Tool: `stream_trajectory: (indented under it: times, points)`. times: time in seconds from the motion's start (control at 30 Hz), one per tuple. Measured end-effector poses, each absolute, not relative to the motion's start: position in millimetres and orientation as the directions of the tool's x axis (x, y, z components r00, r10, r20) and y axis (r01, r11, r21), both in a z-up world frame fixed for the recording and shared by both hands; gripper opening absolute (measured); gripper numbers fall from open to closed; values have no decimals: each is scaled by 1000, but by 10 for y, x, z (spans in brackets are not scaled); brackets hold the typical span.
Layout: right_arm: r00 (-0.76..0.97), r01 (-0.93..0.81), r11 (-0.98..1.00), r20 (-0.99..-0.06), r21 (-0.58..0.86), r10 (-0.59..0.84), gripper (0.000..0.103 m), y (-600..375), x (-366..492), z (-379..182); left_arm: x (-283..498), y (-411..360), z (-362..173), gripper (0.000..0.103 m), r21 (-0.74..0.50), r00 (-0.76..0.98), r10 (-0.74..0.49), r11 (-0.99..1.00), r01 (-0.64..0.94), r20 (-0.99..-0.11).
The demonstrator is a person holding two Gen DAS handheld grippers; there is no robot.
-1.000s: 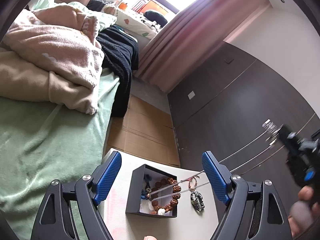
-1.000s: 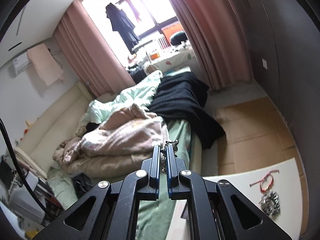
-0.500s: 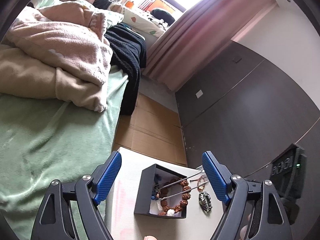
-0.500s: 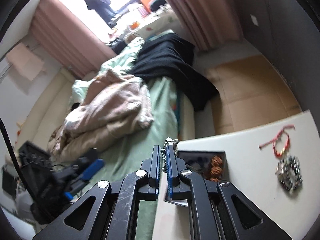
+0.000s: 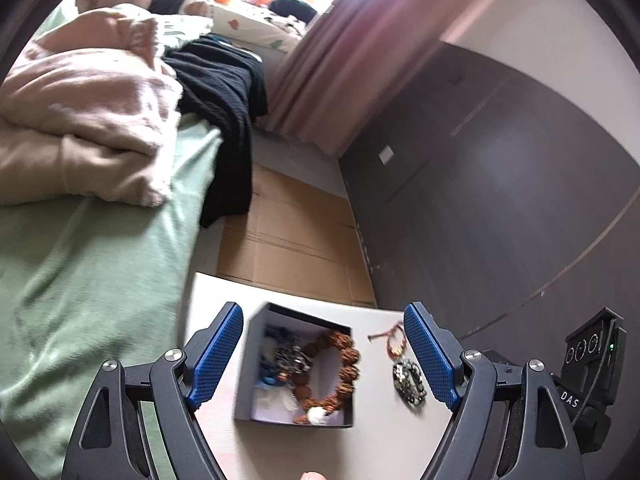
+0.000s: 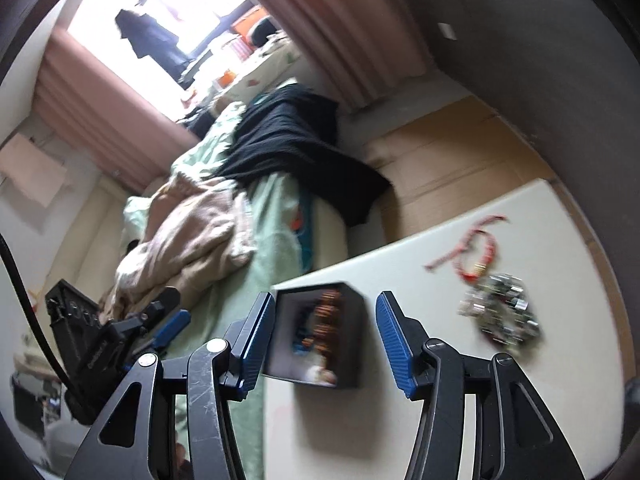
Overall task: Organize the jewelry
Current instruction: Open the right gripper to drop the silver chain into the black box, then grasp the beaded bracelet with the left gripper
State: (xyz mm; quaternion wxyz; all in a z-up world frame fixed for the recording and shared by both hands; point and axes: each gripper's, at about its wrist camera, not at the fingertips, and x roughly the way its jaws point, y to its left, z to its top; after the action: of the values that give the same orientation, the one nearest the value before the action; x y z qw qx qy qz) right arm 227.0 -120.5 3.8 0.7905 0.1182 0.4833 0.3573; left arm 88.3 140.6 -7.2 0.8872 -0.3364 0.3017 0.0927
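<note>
Daylit window (image 6: 160, 20), pink curtains (image 5: 340, 60), dark wardrobe (image 5: 500, 180), rumpled green bed (image 5: 80, 260), cardboard floor (image 5: 292, 240).

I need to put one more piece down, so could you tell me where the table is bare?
Bare: the table in front of the box, and behind it toward the far edge. Crowded: right of the box, where the red bracelet and dark bracelet lie.

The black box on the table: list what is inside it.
Inside the black box: a brown bead bracelet with one white bead, a silvery chain heaped over blue pieces. Whatever lies under that heap is covered and cannot be made out.
</note>
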Motion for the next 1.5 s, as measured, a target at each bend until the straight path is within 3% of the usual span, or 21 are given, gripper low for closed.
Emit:
stream_trajectory:
  times: [0.43,0.7,0.83,1.07,1.5]
  points:
    - [299,-210,756,-695,620,653,54,-2230,2671,-420,1513,387,-297,83,-434,737,-124,867,-246,-664]
    - [266,-97,761,-720,642,641,54,-2565,2859,-665,1820,-31,-509,61,-410,676,-153,881,-238,-721]
    - [253,-81,759,-723,646,642,54,-2678,2925,-707,1969,-303,-583,55,-388,642,-169,896,-216,-748]
    - [228,-92,754,-723,651,652,54,-2814,2984,-716,2254,-682,-760,35,-357,567,-185,911,-207,-802]
    - [266,34,734,-714,679,648,54,-3139,3066,-787,2574,-1008,-1181,26,-247,456,-121,942,-228,-882]
